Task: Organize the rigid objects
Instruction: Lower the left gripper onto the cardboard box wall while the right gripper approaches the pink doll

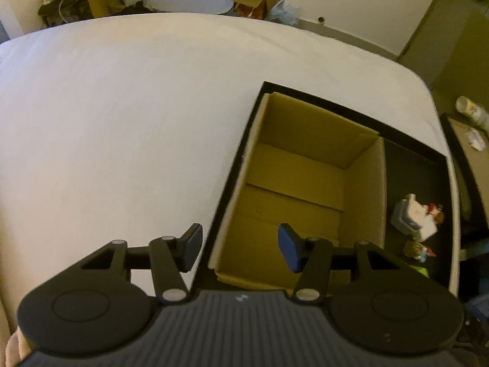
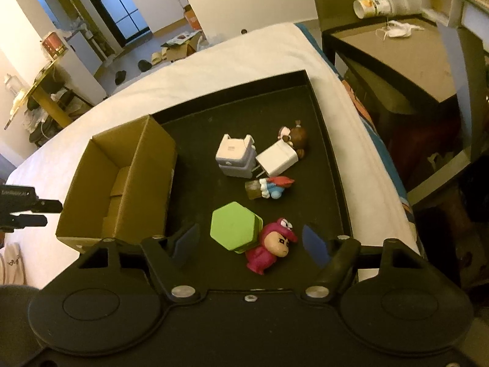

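Observation:
A black tray (image 2: 324, 113) lies on a white bed and holds an open, empty cardboard box (image 2: 122, 165) on its left. Loose on the tray are a green hexagonal box (image 2: 233, 224), a pink figurine (image 2: 272, 250), a blue and red figurine (image 2: 269, 186), a white charger (image 2: 276, 156), a grey-white cube (image 2: 233, 156) and a brown figurine (image 2: 295, 136). My right gripper (image 2: 250, 244) is open above the green box and pink figurine. My left gripper (image 1: 240, 246) is open over the near left edge of the cardboard box (image 1: 305, 165).
The white bed (image 1: 122, 107) stretches left of the tray (image 1: 428, 156). A dark side table (image 2: 397, 58) with a tipped cup (image 2: 376, 6) stands to the right. Shoes and cartons lie on the floor beyond the bed.

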`<state>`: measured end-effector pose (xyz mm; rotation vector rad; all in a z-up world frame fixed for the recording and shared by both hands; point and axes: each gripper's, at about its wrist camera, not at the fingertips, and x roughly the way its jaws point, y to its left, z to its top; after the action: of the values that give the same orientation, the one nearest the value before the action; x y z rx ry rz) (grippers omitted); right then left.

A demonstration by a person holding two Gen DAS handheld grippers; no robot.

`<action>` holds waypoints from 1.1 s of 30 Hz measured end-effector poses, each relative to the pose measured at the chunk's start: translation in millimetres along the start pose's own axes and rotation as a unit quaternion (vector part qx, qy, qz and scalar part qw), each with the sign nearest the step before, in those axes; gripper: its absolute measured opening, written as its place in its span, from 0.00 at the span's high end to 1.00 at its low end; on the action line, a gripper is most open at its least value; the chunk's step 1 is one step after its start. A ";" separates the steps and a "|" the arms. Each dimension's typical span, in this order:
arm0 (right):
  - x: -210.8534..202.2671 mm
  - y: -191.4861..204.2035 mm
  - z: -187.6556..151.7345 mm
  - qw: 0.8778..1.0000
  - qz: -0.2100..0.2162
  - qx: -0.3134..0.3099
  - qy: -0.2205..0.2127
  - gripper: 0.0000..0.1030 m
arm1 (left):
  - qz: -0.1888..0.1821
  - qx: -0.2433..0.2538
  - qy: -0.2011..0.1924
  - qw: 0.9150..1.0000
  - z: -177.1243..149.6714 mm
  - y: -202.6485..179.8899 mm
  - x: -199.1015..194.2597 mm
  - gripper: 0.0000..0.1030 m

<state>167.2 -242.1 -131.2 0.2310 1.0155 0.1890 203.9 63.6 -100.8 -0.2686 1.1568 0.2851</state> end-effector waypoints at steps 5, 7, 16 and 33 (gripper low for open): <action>11.9 -6.8 -0.9 1.000 -0.008 0.001 0.015 0.41 | 0.015 -0.002 0.013 1.000 6.6 0.1 14.9 0.58; 19.1 -10.6 -0.9 1.000 -0.009 0.006 0.022 0.43 | 0.022 0.002 0.022 1.000 6.1 0.3 21.3 0.62; 49.3 -21.3 -4.8 0.998 -0.016 0.034 0.057 0.59 | 0.018 0.000 0.058 0.998 2.3 12.9 41.6 0.70; 79.4 -12.2 -2.4 0.996 -0.030 0.038 0.078 0.59 | 0.010 0.028 0.068 0.997 5.0 7.8 67.7 0.88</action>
<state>206.6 -232.7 -200.6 0.2578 1.1857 0.1150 230.7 78.3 -161.9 -0.2302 1.3008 0.2559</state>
